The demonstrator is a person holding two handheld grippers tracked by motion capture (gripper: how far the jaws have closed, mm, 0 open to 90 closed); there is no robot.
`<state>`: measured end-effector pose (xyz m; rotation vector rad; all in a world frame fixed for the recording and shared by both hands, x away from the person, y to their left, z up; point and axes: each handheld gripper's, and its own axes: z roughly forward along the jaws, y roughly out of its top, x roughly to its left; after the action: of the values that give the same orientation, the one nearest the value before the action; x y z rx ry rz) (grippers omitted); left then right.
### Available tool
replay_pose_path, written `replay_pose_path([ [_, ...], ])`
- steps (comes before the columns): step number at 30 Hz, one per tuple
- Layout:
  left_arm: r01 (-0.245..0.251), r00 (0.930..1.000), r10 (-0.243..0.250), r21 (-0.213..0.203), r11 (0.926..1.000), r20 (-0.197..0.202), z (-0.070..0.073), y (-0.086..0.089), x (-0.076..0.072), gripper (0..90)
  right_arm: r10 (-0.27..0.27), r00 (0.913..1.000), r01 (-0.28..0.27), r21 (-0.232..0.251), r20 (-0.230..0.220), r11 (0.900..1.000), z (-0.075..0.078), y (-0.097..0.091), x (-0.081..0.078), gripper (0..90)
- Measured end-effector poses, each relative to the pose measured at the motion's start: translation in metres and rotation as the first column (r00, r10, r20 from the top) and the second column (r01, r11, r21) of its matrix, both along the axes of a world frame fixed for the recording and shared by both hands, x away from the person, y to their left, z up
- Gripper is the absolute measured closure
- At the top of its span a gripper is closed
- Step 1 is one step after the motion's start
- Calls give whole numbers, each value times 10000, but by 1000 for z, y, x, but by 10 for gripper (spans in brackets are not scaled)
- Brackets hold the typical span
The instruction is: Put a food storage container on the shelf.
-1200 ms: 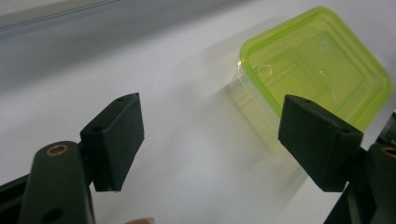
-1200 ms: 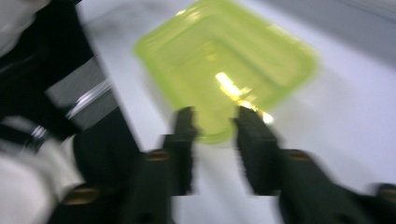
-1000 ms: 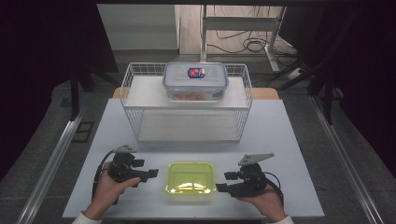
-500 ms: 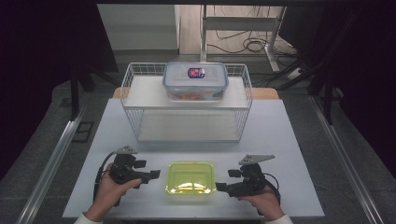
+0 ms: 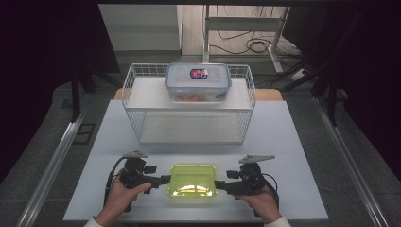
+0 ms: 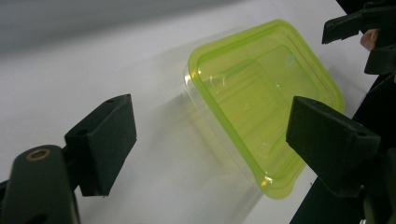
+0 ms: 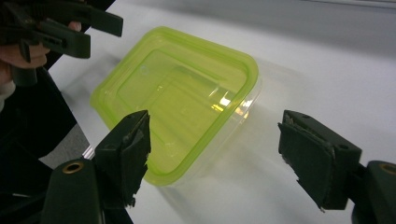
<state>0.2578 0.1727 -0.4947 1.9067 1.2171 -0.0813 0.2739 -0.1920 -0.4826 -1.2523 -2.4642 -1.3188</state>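
Observation:
A clear container with a yellow-green lid [image 5: 193,179] [image 6: 261,102] [image 7: 177,93] sits on the white table [image 5: 293,142] near its front edge. My left gripper [image 5: 165,178] [image 6: 210,112] is held level at the container's left side, jaws open, its tip close to the rim. My right gripper [image 5: 218,183] [image 7: 217,128] is at the container's right side. Its jaws have just been closing a little but still stand wide. The container's near corner lies between them, and the pads [image 7: 126,144] do not touch it. Each gripper view shows the other gripper beyond the container.
A white wire basket [image 5: 189,109] stands at the back of the table, with a clear lidded food box [image 5: 197,81] on top of it. The table's front edge runs just below the person's hands [image 5: 118,198]. Metal rails flank the table on the floor.

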Motion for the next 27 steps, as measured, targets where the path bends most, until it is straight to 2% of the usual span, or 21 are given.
replay_pose_path([
  [7,83,9988,-98,-326,9994,-470,-5,-12,1,181,34,9998,-33,68,-196,10000,-3,4,2,285],
  [12,-38,9934,-43,-710,9975,-1143,-12,-12,5,241,24,9996,-22,45,-295,10000,-6,7,4,302],
  [17,22,9916,-122,-771,9970,-1291,-14,-15,6,273,-69,9993,67,-38,-378,10000,-9,8,6,308],
  [22,165,9886,-303,-941,9954,-1473,-18,-17,7,330,-203,9978,217,209,-627,9995,-14,7,8,337],
  [25,145,9795,-444,-1510,9884,-1963,-24,-15,8,366,-230,9970,253,297,-739,9992,-18,8,10,358],
  [27,111,9774,-441,-1586,9873,-2067,-27,-14,9,387,-193,9965,223,361,-814,9991,-20,9,11,374],
])
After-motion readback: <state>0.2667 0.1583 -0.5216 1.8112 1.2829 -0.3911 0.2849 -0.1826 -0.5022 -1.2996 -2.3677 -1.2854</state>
